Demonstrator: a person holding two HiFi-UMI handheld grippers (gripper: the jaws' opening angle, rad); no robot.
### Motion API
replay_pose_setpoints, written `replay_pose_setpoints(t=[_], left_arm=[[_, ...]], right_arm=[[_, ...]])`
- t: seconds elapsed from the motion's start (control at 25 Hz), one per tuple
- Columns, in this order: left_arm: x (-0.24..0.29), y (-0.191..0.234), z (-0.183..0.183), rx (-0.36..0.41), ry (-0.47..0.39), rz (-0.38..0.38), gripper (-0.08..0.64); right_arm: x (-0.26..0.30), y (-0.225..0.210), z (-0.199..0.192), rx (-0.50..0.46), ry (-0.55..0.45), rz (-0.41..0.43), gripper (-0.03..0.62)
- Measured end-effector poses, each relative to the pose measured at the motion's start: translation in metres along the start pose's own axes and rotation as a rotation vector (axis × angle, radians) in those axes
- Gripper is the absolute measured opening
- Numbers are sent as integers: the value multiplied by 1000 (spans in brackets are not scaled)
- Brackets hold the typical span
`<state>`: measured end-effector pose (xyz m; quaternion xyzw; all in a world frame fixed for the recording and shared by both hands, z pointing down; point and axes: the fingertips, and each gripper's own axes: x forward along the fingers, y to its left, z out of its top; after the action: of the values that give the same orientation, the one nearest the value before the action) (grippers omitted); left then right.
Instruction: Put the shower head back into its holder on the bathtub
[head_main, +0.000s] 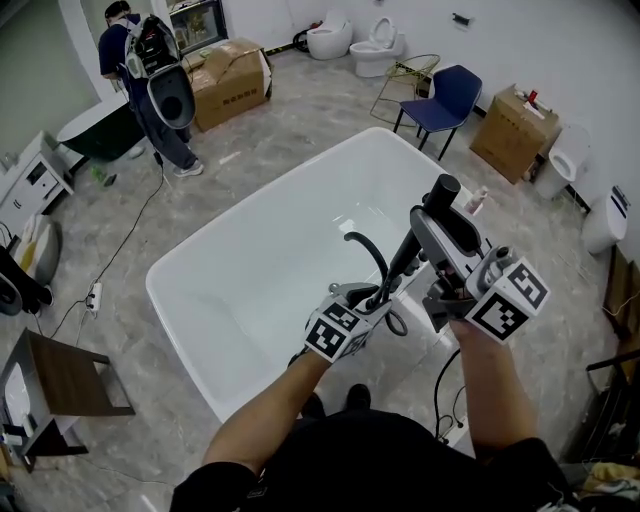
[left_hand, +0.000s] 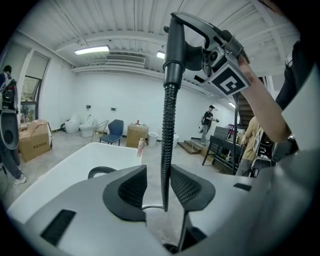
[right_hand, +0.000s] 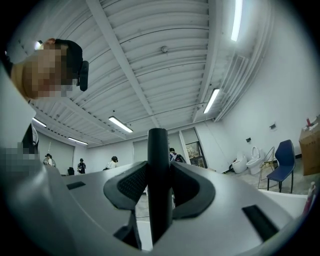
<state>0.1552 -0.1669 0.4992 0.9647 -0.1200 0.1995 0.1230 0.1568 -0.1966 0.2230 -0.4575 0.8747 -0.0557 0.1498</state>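
My right gripper (head_main: 428, 224) is shut on the black shower head (head_main: 440, 195) and holds it over the near right rim of the white bathtub (head_main: 200, 262). In the right gripper view both pads (right_hand: 134, 182) press on its handle (right_hand: 158, 160), which stands upright between them. The ribbed black hose (left_hand: 167, 135) hangs down from the head (left_hand: 175, 50) and passes between the jaws of my left gripper (left_hand: 159, 182). It lies against the right pad, with a gap to the left pad. In the head view the left gripper (head_main: 385, 298) sits just below the right one. A curved black spout (head_main: 366, 248) rises beside them.
A person with a backpack (head_main: 150, 80) stands at the far left by a cardboard box (head_main: 230, 75). Beyond the tub are toilets (head_main: 350, 40) and a blue chair (head_main: 445, 100). A small bottle (head_main: 477, 200) stands on the tub's right rim. A brown table (head_main: 70, 375) is at my left.
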Motion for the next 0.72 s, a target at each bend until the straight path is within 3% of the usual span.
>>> replay_pose_setpoints(t=[0.2,0.44,0.72], left_arm=[[8,-3,-1,-7,2,-21,144],[28,-18,-22,15,88,-62,144],[38,-14,-52,-37,167,-72,144]], right_arm=[[-1,-2,-3,8,3,0,152],[-3,-5,-3,39,-11,3,152],[-3,-6,-4,50,-10,2,152]])
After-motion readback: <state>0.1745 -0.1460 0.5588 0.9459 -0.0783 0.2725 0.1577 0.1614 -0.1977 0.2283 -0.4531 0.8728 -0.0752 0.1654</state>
